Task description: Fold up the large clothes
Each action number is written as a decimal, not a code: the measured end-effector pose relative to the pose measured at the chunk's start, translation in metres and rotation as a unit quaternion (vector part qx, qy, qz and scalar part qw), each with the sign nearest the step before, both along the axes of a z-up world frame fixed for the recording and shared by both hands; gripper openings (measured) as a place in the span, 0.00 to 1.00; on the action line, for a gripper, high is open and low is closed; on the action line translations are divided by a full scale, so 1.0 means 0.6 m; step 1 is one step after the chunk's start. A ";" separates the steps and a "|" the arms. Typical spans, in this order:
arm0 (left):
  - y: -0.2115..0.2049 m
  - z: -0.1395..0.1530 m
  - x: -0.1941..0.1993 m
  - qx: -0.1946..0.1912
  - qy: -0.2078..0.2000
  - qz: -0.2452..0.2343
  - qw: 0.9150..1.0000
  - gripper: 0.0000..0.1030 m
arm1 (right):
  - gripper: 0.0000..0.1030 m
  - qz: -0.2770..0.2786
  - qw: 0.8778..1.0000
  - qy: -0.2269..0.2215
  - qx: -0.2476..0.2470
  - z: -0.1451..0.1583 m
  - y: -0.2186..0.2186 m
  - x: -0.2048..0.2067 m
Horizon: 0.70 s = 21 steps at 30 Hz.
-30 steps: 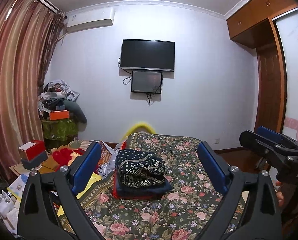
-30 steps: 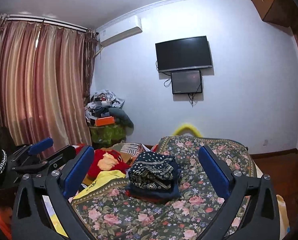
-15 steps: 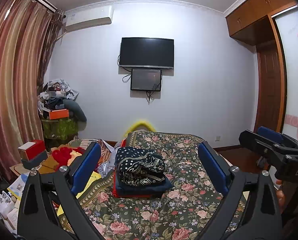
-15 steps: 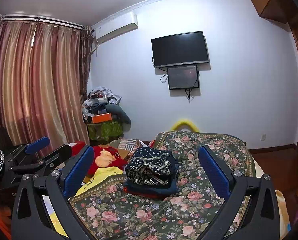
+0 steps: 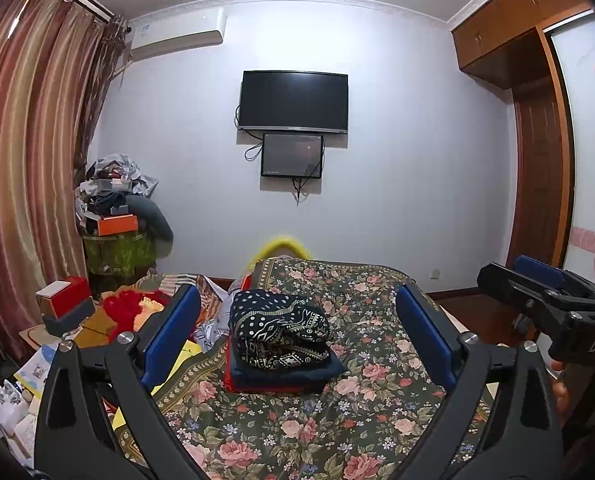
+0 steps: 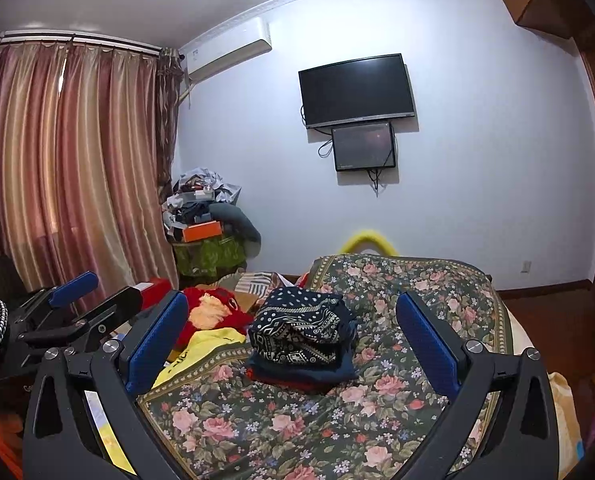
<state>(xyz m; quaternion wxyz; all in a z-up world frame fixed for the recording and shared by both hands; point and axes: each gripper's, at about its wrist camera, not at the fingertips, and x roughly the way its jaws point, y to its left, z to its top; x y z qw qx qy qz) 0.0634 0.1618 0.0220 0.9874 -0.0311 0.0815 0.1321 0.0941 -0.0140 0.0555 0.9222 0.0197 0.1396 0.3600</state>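
A folded dark blue garment with white patterns lies on top of a small stack of folded clothes, navy and red, on the flowered bed cover. It also shows in the right wrist view. My left gripper is open and empty, held above the bed short of the stack. My right gripper is open and empty, also short of the stack. The right gripper shows at the right edge of the left wrist view, and the left gripper at the left of the right wrist view.
Unfolded red and yellow clothes lie left of the bed. A red box sits on a low table. A cluttered pile stands in the corner by the curtains. A TV hangs on the wall; wardrobe at right.
Both grippers have tilted slightly downward and shifted a little; the stack sits slightly lower in the right wrist view. Both stay open and empty.
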 end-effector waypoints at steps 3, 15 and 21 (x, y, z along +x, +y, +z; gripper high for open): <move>0.000 0.000 0.000 0.000 0.000 0.000 1.000 0.96 | 1.00 0.000 1.000 0.001 0.001 0.000 -0.001 0.000; 0.003 -0.001 0.000 -0.004 0.000 -0.001 1.000 0.96 | 1.00 -0.001 1.000 0.006 0.000 0.002 -0.001 0.004; 0.005 -0.002 0.002 -0.009 0.003 -0.004 1.000 0.97 | 1.00 -0.005 1.000 0.008 -0.002 0.000 -0.002 0.003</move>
